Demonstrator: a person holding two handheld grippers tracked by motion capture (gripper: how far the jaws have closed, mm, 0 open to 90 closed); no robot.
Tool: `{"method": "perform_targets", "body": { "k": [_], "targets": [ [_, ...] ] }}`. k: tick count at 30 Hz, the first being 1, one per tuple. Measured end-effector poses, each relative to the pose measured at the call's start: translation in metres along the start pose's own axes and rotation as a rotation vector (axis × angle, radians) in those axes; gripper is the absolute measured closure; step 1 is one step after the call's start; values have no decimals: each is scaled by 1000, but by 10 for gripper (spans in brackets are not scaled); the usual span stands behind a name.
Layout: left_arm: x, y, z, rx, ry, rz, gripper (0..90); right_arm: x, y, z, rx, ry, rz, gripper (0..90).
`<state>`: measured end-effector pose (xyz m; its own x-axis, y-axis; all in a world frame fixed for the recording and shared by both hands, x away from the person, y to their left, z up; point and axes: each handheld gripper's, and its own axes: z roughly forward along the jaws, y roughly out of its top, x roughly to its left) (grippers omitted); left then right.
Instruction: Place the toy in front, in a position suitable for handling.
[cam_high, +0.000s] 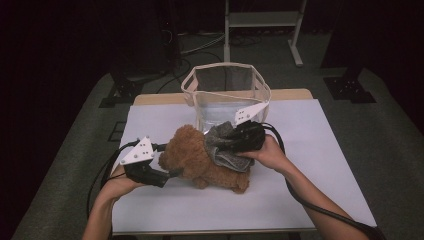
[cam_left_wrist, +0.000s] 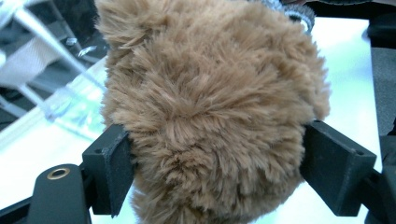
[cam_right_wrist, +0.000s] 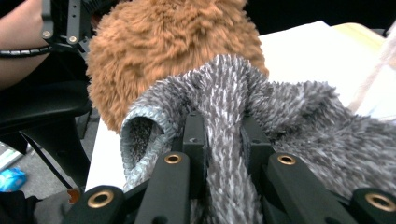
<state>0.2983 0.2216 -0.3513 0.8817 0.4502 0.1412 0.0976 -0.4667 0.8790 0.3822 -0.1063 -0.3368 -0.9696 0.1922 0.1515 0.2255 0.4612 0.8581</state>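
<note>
Right gripper clamped on grey garment

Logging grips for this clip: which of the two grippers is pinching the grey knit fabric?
The right gripper: its fingers pinch the grey knit fabric. The left gripper straddles the brown plush toy instead.

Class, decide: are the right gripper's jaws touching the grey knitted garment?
Touching. The right gripper view shows the right gripper pinching a fold of the grey knitted garment between both jaws.

The white table bears a brown plush toy and a clear bag.
</note>
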Motion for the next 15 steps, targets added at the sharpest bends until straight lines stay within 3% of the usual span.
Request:
{"method": "perform_targets", "body": {
  "k": [4, 8, 12, 15],
  "targets": [
    [0, -9, -11, -21, 31, 13, 186, 0, -3, 10, 8, 9, 7, 758],
    [-2, -5, -21, -68, 36, 35, 187, 1, -6, 25, 50, 15, 5, 758],
    [-6, -5, -7, 4, 14, 76, 187, 2, -9, 35, 54, 27, 13, 758],
    [-3, -13, 2, 17, 18, 72, 183, 3, -10, 30, 62, 14, 2, 758]
  ]
}}
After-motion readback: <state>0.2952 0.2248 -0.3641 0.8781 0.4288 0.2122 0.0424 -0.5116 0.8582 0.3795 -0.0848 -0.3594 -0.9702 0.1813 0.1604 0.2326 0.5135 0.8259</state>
